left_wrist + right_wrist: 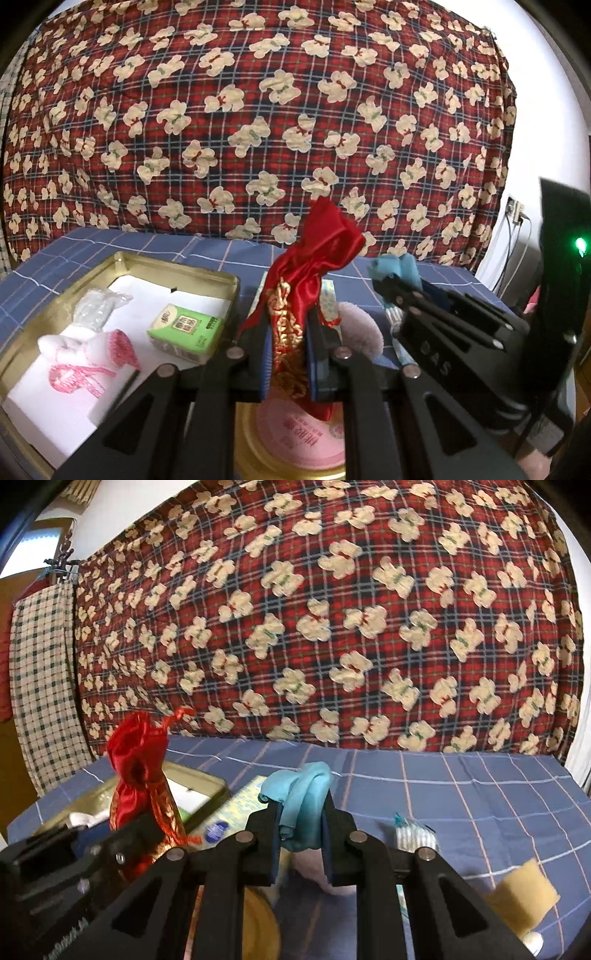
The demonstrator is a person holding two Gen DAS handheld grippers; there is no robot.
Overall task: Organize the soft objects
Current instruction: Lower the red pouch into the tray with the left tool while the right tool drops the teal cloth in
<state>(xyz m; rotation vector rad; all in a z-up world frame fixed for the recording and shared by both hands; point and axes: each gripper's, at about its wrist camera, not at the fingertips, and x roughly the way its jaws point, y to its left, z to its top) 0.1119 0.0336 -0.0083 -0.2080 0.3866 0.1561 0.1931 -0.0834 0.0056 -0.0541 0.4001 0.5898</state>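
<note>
Left gripper [288, 354] clamps the red satin pouch [310, 266] above the gold tin [207, 277]; right gripper [301, 834] pinches a teal cloth [303, 797] — only its view shows the yellow sponge [524, 901] at the blue checked bedspread's [461, 786] right edge

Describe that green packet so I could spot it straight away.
Find the gold-rimmed tin on the blue checked cloth, left of the red satin pouch. On its white lining lies the green packet, at the right. It is the only boxy, printed thing there; its neighbours are soft white and pink bundles.
</note>
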